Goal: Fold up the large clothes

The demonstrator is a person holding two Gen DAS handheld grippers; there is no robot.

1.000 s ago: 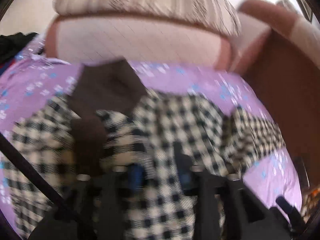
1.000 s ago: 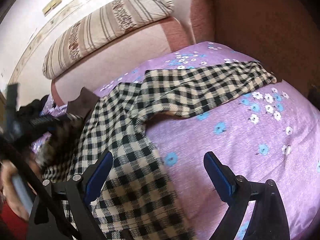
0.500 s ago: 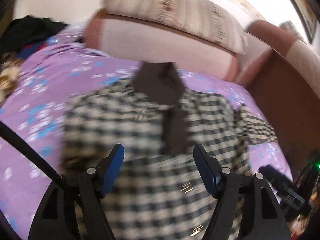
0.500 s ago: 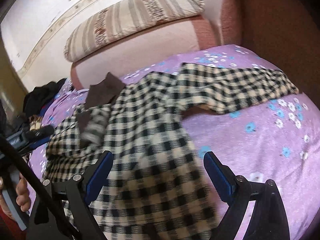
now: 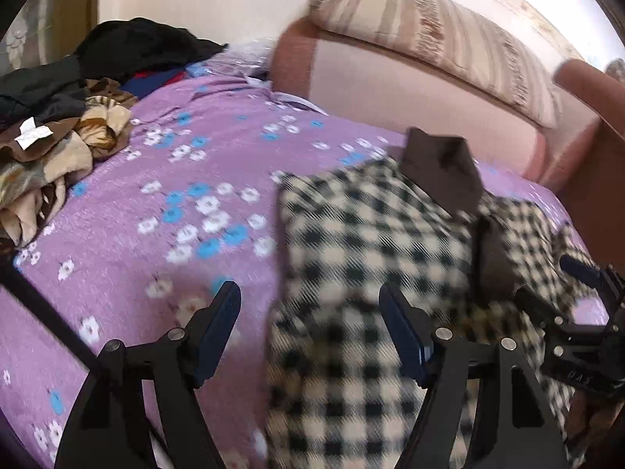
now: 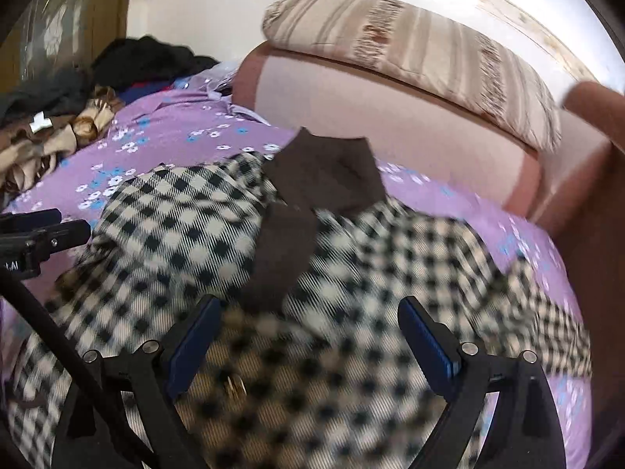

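A home, a living or sleeping room. Sofa bed in pink and brown, spread with a purple flowered sheet. Striped bolster along the backrest. Heap of clothes at the far end. Papered wall with a patterned border.

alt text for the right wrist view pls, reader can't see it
An open right gripper hovers over a black-and-cream checked shirt with a brown collar, spread on a purple floral sheet. A striped cushion lies behind and a clothes pile sits far left.
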